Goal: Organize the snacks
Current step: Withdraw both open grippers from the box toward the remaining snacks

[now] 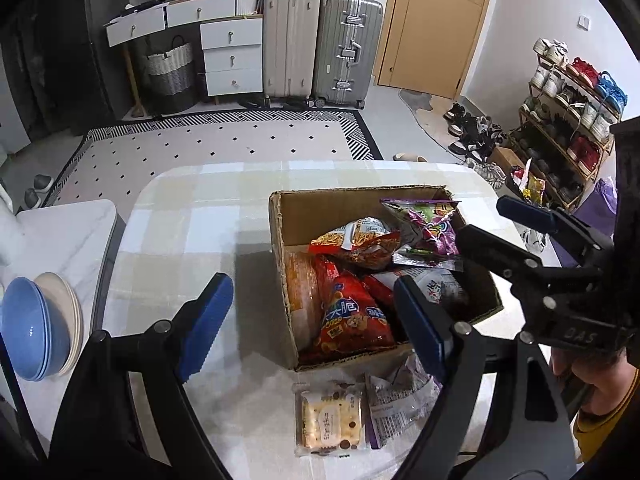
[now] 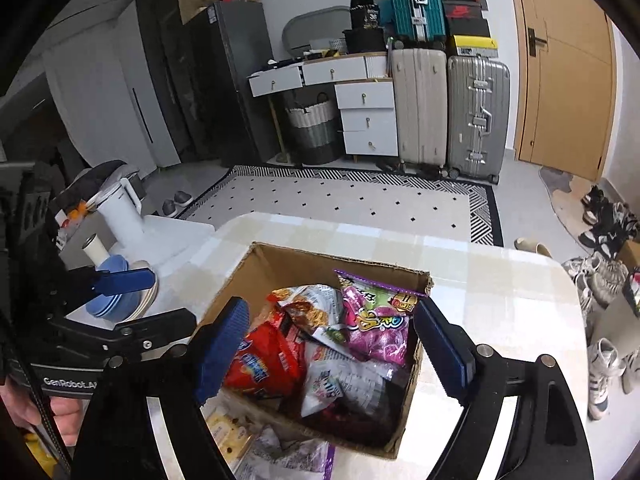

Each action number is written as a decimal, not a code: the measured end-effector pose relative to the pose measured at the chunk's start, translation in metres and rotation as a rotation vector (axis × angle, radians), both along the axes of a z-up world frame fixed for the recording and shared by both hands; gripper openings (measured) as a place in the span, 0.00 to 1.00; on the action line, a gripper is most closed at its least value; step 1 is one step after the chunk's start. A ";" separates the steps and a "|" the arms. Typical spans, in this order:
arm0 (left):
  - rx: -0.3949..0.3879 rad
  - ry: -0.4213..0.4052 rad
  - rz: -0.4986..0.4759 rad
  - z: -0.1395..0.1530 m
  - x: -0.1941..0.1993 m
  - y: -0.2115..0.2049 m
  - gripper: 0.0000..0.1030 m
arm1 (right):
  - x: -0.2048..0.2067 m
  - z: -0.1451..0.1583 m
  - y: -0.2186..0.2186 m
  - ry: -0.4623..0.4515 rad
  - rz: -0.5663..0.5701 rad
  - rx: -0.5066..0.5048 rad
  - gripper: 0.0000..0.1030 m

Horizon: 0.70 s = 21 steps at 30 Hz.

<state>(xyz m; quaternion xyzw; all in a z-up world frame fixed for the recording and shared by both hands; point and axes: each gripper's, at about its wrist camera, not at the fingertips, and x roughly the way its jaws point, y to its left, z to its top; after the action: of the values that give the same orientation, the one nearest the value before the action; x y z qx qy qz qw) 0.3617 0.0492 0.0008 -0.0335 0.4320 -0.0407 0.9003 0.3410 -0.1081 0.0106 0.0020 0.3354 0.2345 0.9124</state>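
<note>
A cardboard box (image 1: 280, 248) stands on the checked table, filled with several snack bags. A red crisp bag (image 1: 352, 320) lies at its near side and a purple candy bag (image 1: 432, 224) leans at the far right. The box also shows in the right wrist view (image 2: 408, 412), with the purple bag (image 2: 376, 328) and red bag (image 2: 264, 360). A cracker pack (image 1: 330, 420) and a purple-edged clear packet (image 1: 400, 404) lie on the table in front of the box. My left gripper (image 1: 312, 320) is open and empty above the box's near-left corner. My right gripper (image 2: 332, 348) is open and empty over the box.
A blue bowl (image 1: 28, 328) and stacked plates (image 1: 64, 304) sit on a white side surface at the left, with a white kettle (image 2: 124, 216) behind. Suitcases (image 1: 320, 44), drawers (image 1: 230, 56) and a shoe rack (image 1: 568, 120) stand beyond the patterned rug (image 1: 200, 144).
</note>
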 end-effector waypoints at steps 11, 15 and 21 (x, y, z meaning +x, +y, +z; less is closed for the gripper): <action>-0.027 -0.092 -0.005 0.035 -0.064 0.000 0.80 | -0.103 0.043 -0.020 -0.165 -0.010 0.157 0.87; -0.044 -0.145 -0.006 0.049 -0.101 -0.002 0.82 | -0.149 0.052 -0.026 -0.231 -0.031 0.173 0.89; -0.039 -0.251 0.005 0.067 -0.167 -0.006 0.84 | -0.218 0.060 -0.031 -0.316 -0.031 0.166 0.95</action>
<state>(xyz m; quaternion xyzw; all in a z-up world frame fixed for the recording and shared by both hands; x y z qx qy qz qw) 0.1942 0.0430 0.0678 -0.0469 0.3149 -0.0507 0.9466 0.1229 -0.1393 0.0708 0.0457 0.1673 0.2446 0.9540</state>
